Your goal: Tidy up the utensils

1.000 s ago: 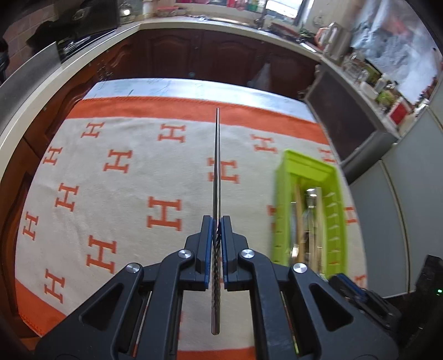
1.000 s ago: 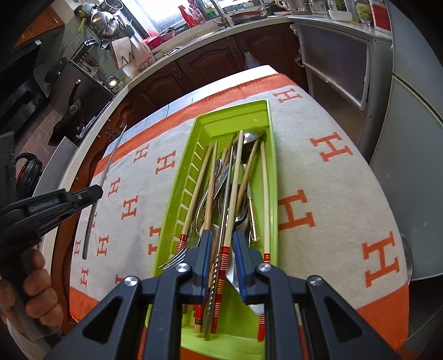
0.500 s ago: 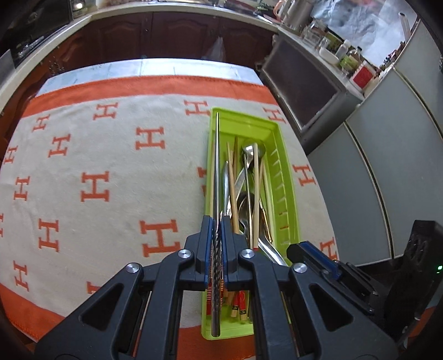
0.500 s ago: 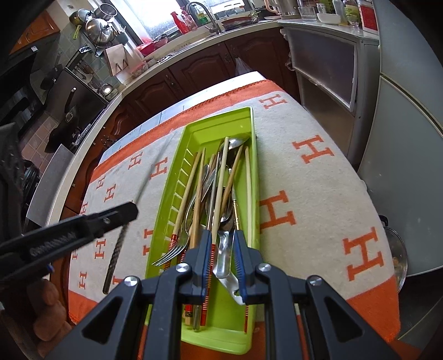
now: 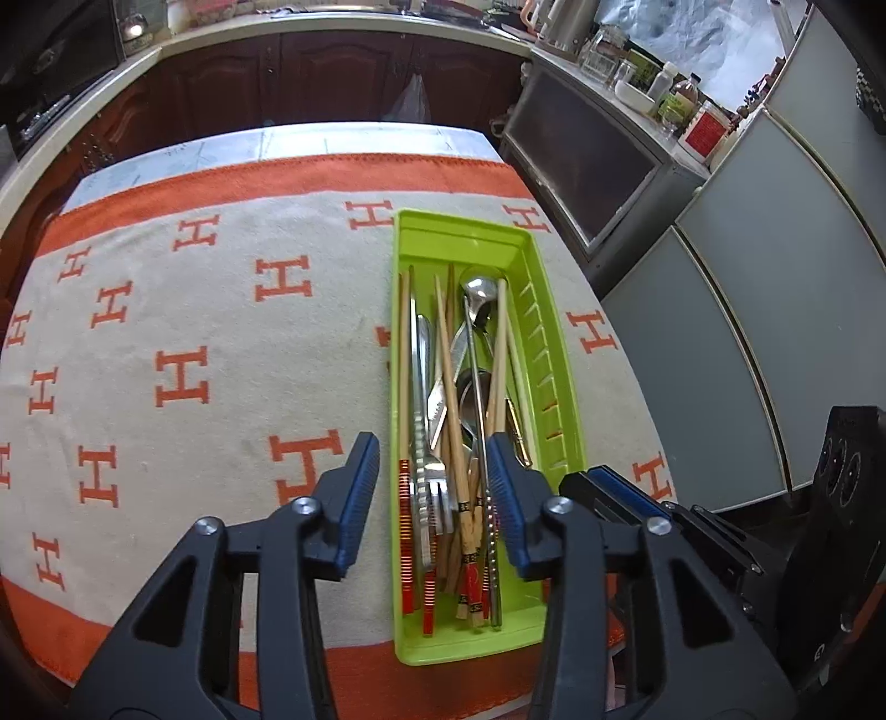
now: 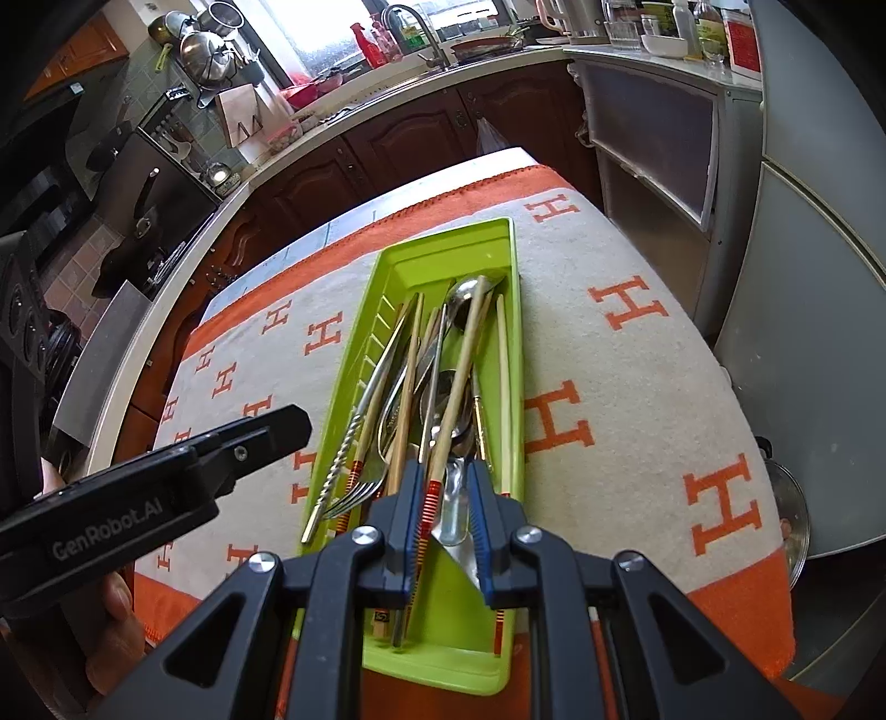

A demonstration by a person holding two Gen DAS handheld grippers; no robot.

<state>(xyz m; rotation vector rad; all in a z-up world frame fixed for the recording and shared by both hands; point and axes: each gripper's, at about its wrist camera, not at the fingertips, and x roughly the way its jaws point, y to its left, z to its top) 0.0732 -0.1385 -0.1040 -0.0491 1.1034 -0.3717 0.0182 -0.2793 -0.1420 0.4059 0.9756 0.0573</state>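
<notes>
Glossy green plastic tray (image 5: 559, 354) is holding shiny metal spoons (image 5: 480, 291) and matt wooden chopsticks (image 5: 403, 354), sitting on fuzzy cloth (image 5: 183, 332).

Cloth-covered surface (image 5: 194, 332) left of the green tray (image 5: 559, 354) is bare, open for passing. Tray interior is packed with chopsticks (image 5: 449, 382) and cutlery; far end looks free. Right claw (image 6: 443, 498) crowds the near end.

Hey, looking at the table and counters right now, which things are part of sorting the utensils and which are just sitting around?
Part of the job:
green tray
metal chopstick
wooden chopsticks
fork
spoon
left gripper, open
right gripper

Just lying about:
orange-and-cream cloth
pots by the window
bottles and jars on the counter
</notes>
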